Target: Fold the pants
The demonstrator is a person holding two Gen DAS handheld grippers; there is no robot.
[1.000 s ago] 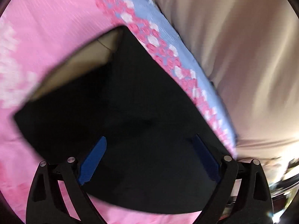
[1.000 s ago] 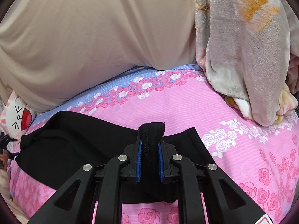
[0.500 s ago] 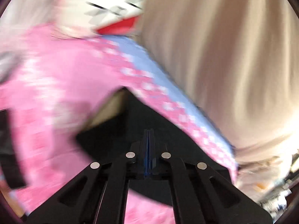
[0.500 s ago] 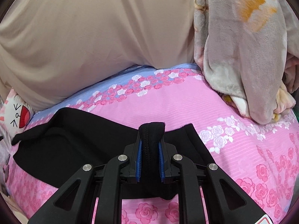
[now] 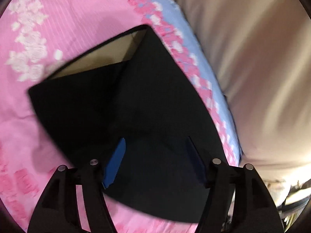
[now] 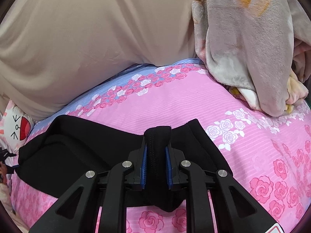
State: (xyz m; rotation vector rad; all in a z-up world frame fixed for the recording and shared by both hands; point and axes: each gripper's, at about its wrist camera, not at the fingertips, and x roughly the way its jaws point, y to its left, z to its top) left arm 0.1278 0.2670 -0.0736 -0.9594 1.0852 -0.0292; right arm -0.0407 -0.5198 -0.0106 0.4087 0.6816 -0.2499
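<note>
Black pants (image 5: 145, 106) lie on the pink rose-print sheet (image 5: 68, 19), and a tan inner lining (image 5: 101, 58) shows at their far corner. My left gripper (image 5: 155, 155) hovers over the near part of the pants. Its jaws are opening, and the blue pads (image 5: 114, 165) stand apart without pressing the cloth. In the right wrist view the pants (image 6: 77, 151) stretch off to the left. My right gripper (image 6: 157, 155) is shut on a bunched fold of their edge, which sticks up between the pads.
A big beige cushion (image 6: 87, 38) bounds the far side of the bed and is also in the left wrist view (image 5: 252, 68). A grey flowered blanket (image 6: 243, 48) is heaped at the far right. A cat-face pillow (image 6: 17, 128) sits at the left edge.
The left gripper stood open over the pants, then was shut and drawn back half a second ago. Now it is open again, close over the pants. The right gripper kept its grip and stayed put.
</note>
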